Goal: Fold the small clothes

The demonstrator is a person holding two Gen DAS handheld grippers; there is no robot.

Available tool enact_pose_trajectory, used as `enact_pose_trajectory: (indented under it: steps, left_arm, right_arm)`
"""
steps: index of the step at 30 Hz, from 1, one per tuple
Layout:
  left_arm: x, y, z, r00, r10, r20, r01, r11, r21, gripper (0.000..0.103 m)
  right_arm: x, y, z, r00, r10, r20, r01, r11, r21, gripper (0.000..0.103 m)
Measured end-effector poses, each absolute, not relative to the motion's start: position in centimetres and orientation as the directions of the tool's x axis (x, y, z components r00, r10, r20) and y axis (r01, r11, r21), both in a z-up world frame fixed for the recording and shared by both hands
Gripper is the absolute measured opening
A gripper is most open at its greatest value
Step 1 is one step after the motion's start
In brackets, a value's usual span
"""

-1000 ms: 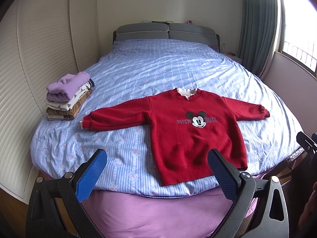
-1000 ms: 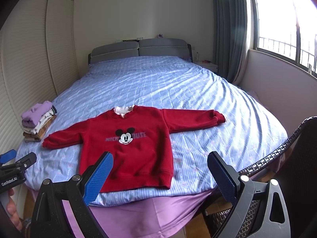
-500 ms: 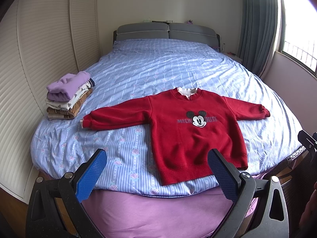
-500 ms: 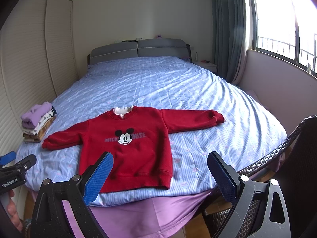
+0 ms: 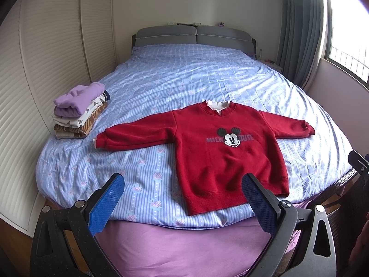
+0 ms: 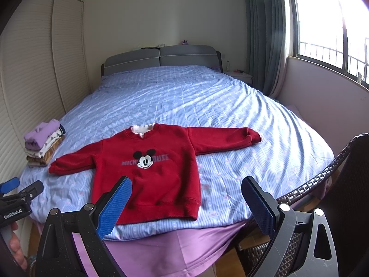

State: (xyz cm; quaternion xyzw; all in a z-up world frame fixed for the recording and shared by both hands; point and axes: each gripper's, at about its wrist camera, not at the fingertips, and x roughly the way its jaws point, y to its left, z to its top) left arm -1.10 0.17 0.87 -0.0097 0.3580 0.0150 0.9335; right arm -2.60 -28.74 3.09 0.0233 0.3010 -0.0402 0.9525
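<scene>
Bed: blue striped sheet with small roses, purple skirt showing at the foot edge; it carries everything here.
Sweatshirt: red, cartoon mouse face on the chest, lying flat and face up near the foot edge, closer to the right corner; hem toward the foot, collar toward the headboard.
Sleeves: both stretched straight out sideways, one cuff reaching toward the left edge, the other toward the right edge; neither folded in.
Folded pile: a purple piece on top of patterned and brown ones, at the left edge of the bed, just beyond the left cuff but apart from it.
Change over the last second: almost none; the sweatshirt lies as it did, and both views have shifted only slightly.
Meaning for the task: this looks like the pause before the first fold; the pile suggests other pieces are done and this one is not yet begun.
Left tongs: spread wide, nothing between them, held in the air off the foot edge, touching no cloth.
Right tongs: likewise spread wide and empty, off the foot edge near the hem, clear of the fabric.
Likely next: each pair reaching for a sleeve or a hem corner.
</scene>
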Motion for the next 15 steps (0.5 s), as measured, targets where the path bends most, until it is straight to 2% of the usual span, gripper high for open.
enact_pose_trajectory:
  steps: [15]
  left_arm:
    - [-1.0, 0.04, 0.73, 0.743, 0.019, -0.669, -0.036, 0.999, -0.012, 0.103]
  right_arm:
    - [-2.62, -28.83, 2.92, 0.816, -0.07, -0.573, 0.093, 0.996, 0.01, 0.097]
